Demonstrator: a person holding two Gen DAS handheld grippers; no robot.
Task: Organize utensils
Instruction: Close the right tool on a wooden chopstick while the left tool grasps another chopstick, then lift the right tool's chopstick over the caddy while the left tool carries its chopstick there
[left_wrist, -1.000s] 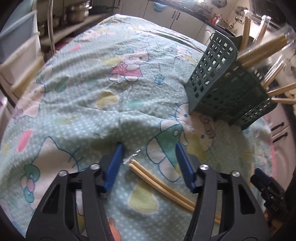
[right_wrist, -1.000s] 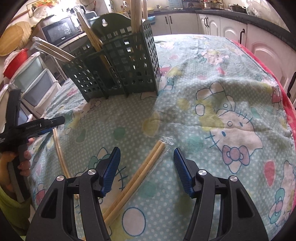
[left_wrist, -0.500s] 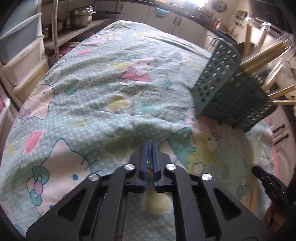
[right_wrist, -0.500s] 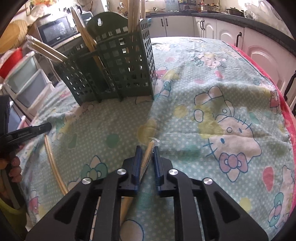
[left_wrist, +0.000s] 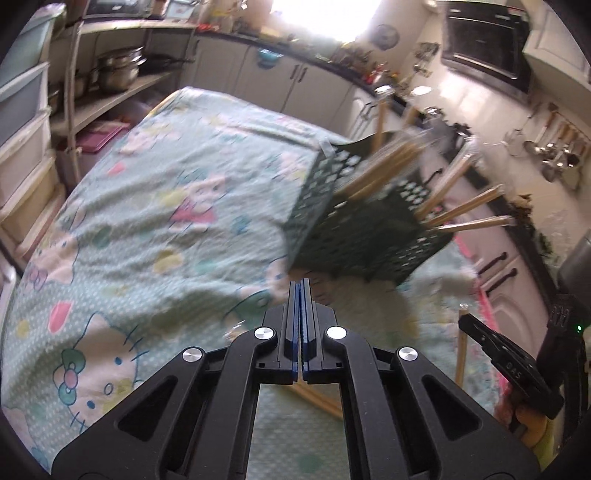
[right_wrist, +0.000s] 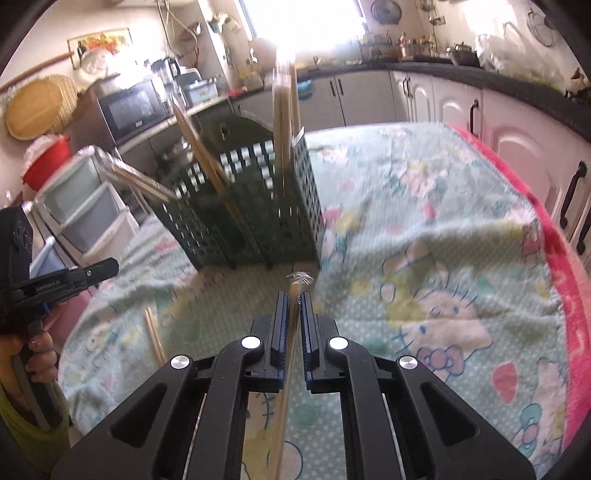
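A dark green perforated utensil holder (left_wrist: 354, 221) (right_wrist: 251, 206) stands on the table with several wrapped chopsticks leaning out of it. My right gripper (right_wrist: 294, 299) is shut on a wrapped pair of chopsticks (right_wrist: 286, 387), whose twisted wrapper end sticks out past the pads. That pair hangs below the right gripper (left_wrist: 466, 324) in the left wrist view. My left gripper (left_wrist: 300, 291) (right_wrist: 110, 264) is shut with its blue pads pressed together and nothing visible between them. Another pair of chopsticks (left_wrist: 317, 400) (right_wrist: 155, 332) shows below it; I cannot tell whether its wrapper is pinched.
A pale green cartoon-cat cloth (right_wrist: 424, 229) covers the table, with a red blanket edge (right_wrist: 569, 295) at the right. Plastic drawers (left_wrist: 22, 155) stand beside the table's left edge and kitchen cabinets (right_wrist: 517, 140) behind it. A person's hand (right_wrist: 37, 350) holds the left gripper's handle.
Both grippers went from open to shut over the chopstick ends, then rose. The right one has lifted its pair's end off the cloth.
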